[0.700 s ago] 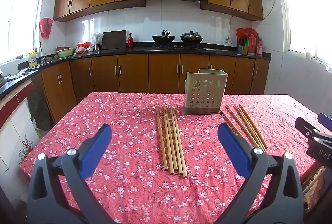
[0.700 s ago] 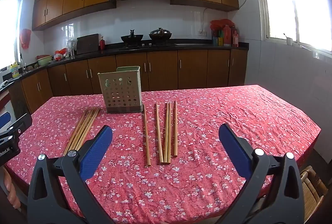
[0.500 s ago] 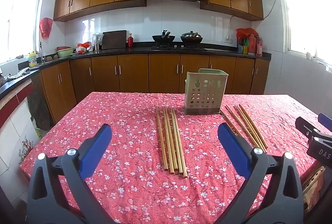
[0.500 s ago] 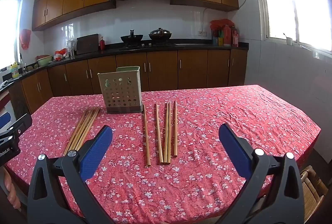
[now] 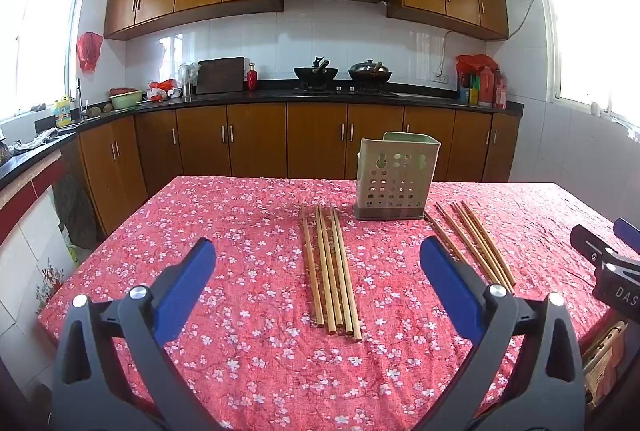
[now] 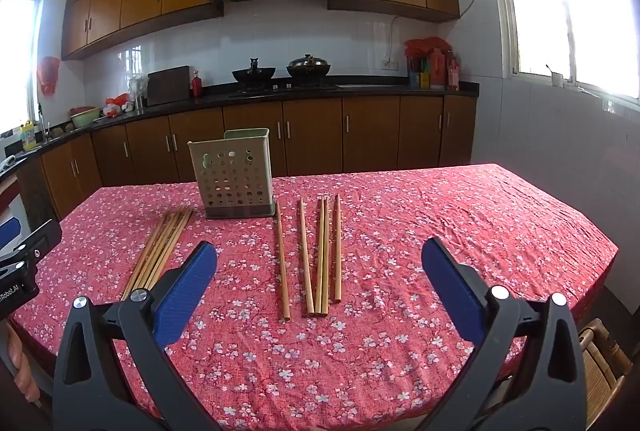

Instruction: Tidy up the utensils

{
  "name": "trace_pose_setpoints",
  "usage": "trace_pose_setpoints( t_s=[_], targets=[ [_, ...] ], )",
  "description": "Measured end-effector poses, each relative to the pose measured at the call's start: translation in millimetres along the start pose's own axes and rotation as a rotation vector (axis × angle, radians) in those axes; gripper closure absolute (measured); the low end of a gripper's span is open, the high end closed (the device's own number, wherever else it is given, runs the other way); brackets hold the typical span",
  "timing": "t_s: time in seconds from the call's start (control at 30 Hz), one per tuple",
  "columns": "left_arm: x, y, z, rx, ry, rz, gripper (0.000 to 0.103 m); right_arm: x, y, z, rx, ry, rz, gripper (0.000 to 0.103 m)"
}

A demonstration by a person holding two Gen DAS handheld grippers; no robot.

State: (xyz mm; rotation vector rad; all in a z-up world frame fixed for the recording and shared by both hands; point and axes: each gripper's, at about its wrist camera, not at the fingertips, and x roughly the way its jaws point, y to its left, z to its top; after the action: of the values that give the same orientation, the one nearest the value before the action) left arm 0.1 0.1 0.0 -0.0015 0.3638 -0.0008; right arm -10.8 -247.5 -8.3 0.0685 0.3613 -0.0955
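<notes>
A pale green perforated utensil holder (image 5: 394,175) stands upright on the table; it also shows in the right wrist view (image 6: 232,173). Two groups of wooden chopsticks lie flat in front of it. The left group (image 5: 330,267) lies straight ahead of my left gripper (image 5: 318,285), which is open and empty above the cloth. The right group (image 6: 316,255) lies ahead of my right gripper (image 6: 320,285), also open and empty. Each group shows in the other view, the right group (image 5: 476,241) and the left group (image 6: 160,251).
The table carries a red floral cloth (image 5: 248,231), with its right edge in the right wrist view (image 6: 592,263). A wooden chair (image 6: 600,363) stands at the near right corner. Kitchen counters and cabinets (image 5: 256,135) run behind.
</notes>
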Motion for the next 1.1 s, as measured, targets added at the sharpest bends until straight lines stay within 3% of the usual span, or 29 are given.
trace_pose_setpoints(
  t_s=[1.1],
  targets=[
    [0.1, -0.7, 0.1, -0.002, 0.001, 0.0, 0.004, -1.1, -0.9, 0.3, 0.0, -0.002, 0.0, 0.002]
  ],
)
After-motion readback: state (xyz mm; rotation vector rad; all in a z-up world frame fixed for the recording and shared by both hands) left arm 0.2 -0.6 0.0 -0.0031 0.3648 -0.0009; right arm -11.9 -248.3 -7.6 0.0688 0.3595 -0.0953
